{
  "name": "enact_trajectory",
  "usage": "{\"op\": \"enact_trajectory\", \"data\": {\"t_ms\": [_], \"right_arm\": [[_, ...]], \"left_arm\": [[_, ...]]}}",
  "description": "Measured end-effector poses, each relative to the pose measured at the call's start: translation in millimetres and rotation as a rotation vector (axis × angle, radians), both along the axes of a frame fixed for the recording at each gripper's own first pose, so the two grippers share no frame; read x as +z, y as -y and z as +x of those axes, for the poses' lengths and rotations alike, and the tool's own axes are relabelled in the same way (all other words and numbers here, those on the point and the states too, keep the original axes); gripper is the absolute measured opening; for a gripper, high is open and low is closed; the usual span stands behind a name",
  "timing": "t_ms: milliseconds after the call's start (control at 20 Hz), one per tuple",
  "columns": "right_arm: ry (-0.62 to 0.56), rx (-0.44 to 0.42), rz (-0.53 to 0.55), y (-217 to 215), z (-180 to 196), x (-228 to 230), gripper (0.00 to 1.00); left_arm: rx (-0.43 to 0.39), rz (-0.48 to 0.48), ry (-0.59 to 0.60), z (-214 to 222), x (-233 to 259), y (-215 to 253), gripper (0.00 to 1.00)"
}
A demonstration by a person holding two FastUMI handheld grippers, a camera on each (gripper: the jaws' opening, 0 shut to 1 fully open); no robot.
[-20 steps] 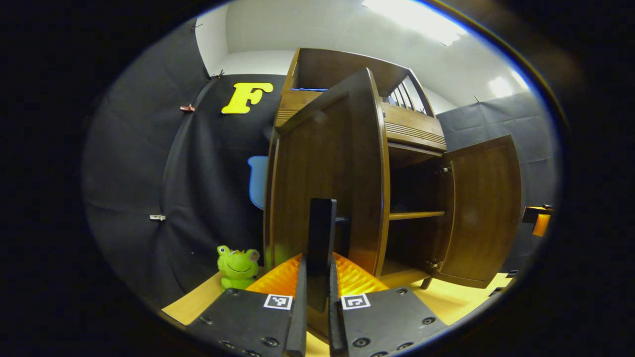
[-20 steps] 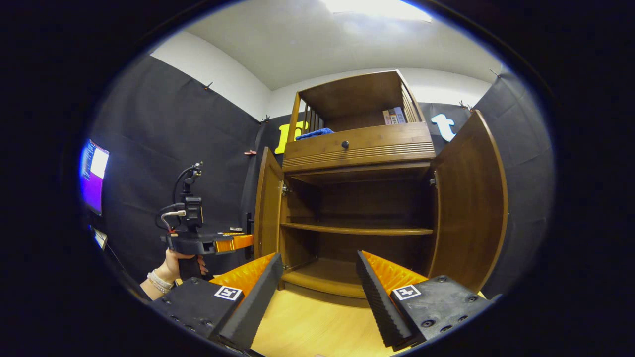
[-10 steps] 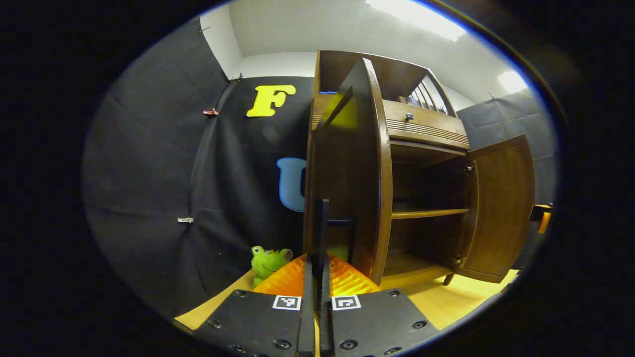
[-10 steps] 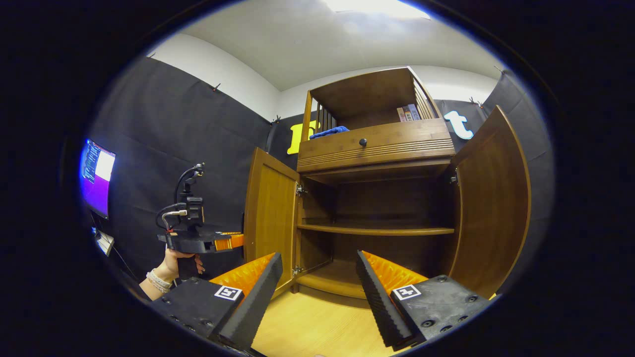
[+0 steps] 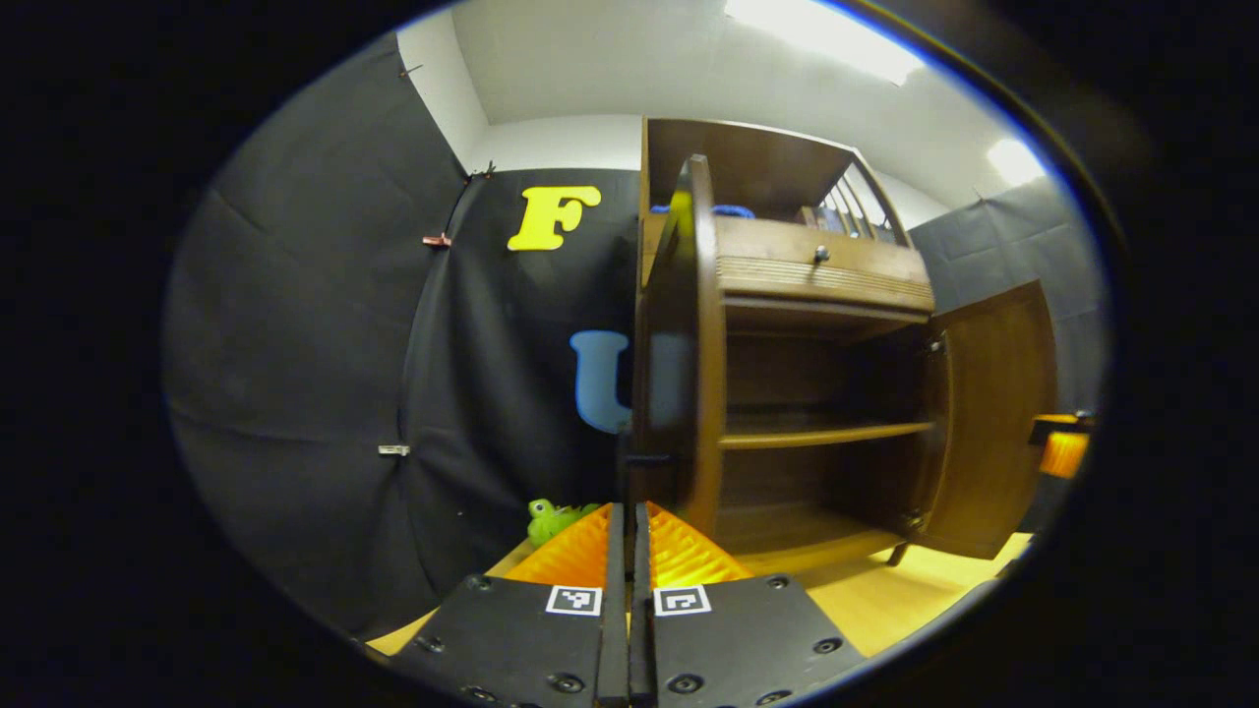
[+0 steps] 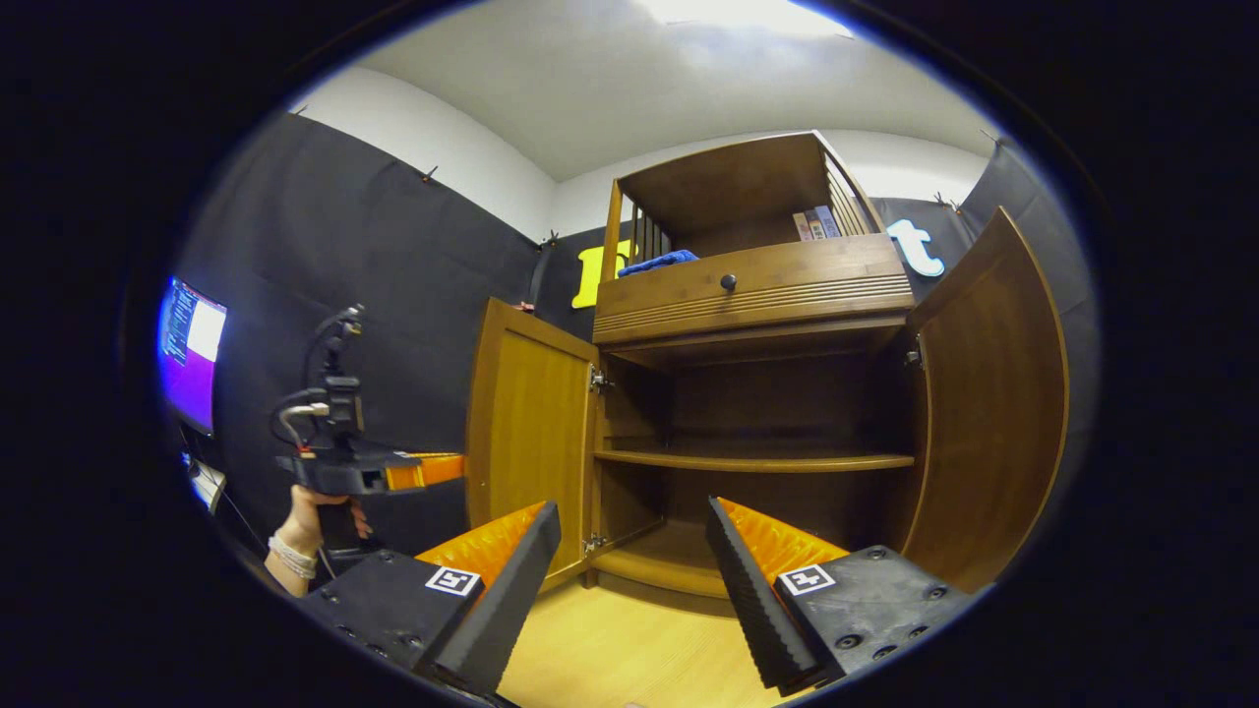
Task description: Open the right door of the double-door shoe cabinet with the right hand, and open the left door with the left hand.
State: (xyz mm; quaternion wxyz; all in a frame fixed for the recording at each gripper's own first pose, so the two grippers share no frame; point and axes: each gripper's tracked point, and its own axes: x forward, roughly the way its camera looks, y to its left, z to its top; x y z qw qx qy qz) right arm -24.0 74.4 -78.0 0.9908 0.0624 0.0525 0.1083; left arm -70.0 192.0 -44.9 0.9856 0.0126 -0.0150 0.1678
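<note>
Since 1s ago left door (image 6: 528,433) swung wider; left tool (image 5: 627,551) closed, off handle; right tool (image 6: 629,551) open.

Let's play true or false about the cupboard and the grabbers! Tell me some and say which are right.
1. Both doors, the left door and the right door, are open. True.
2. The right gripper is shut. False: its fingers are spread apart, holding nothing.
3. A green frog toy sits beside the cabinet. True.
4. The drawer is pulled out. False: it is closed.
5. The left gripper has its fingers together. True.
</note>
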Motion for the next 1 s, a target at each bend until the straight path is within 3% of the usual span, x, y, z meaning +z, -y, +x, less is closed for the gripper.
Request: {"op": "enact_trajectory", "data": {"t_ms": [150, 300, 400, 600, 800, 1000], "right_arm": [[0.010, -0.067, -0.020, 17.0, 7.8, 2.8, 0.94], [0.013, -0.159, -0.053, 37.8, 15.0, 9.6, 0.94], [0.023, -0.205, -0.084, 46.2, 14.9, 16.2, 0.97], [0.043, -0.234, -0.124, 50.4, 5.6, 28.0, 0.98], [0.071, -0.248, -0.146, 52.6, -8.2, 39.3, 0.97], [0.081, -0.258, -0.135, 58.3, -15.2, 46.7, 0.97]], "left_arm": [[-0.114, -0.031, -0.006, -12.6, 16.5, 40.5, 0.05], [-0.144, 0.012, 0.012, -13.4, 33.5, 65.5, 0.05], [-0.195, 0.027, 0.011, -9.4, 35.4, 95.6, 0.14], [-0.252, 0.038, 0.032, 1.0, 42.4, 130.3, 0.93], [-0.296, 0.050, 0.028, 7.6, 46.4, 151.3, 0.93], [-0.290, 0.062, 0.044, 5.0, 50.2, 156.2, 0.96]]}}
